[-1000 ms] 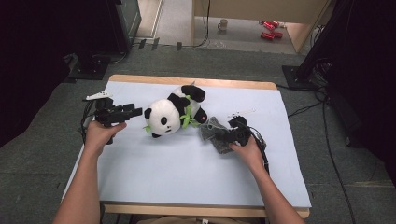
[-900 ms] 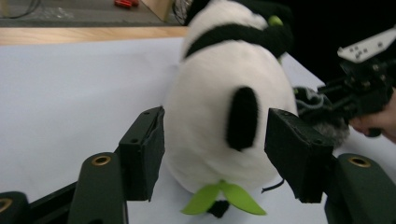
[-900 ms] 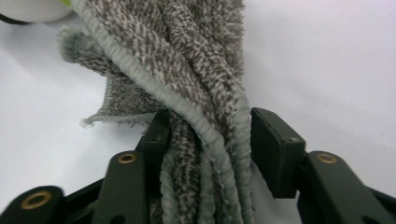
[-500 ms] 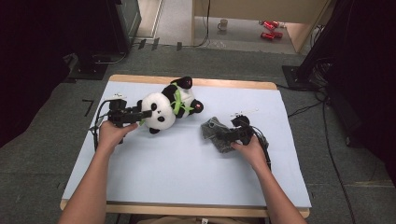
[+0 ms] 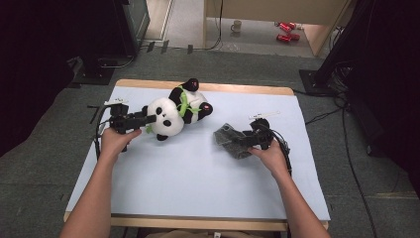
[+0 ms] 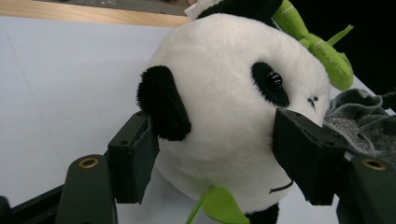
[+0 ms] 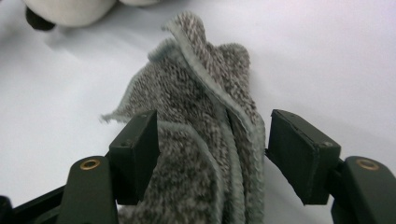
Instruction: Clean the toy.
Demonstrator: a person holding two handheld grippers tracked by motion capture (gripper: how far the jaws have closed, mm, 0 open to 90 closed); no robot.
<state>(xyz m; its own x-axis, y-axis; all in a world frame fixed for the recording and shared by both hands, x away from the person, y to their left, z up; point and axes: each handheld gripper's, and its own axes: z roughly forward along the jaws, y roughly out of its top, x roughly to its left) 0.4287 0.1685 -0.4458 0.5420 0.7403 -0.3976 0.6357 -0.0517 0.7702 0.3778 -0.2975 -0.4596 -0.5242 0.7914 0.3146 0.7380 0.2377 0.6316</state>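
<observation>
Each hand-held gripper is black throughout. The left gripper (image 5: 146,119) and right gripper (image 5: 236,141) each carry two blocky, square-ended jaws on dark arms, with one brass-coloured ringed hole per arm (visible in both gripper views). A black cable (image 5: 97,140) trails from the left unit; another black cable (image 5: 286,148) loops from the right. Both forearms are bare, with no sleeves visible.

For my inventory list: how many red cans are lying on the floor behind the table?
2: both red cans lie side by side on the floor at the far right, beside the wooden furniture; others may be hidden.
</observation>
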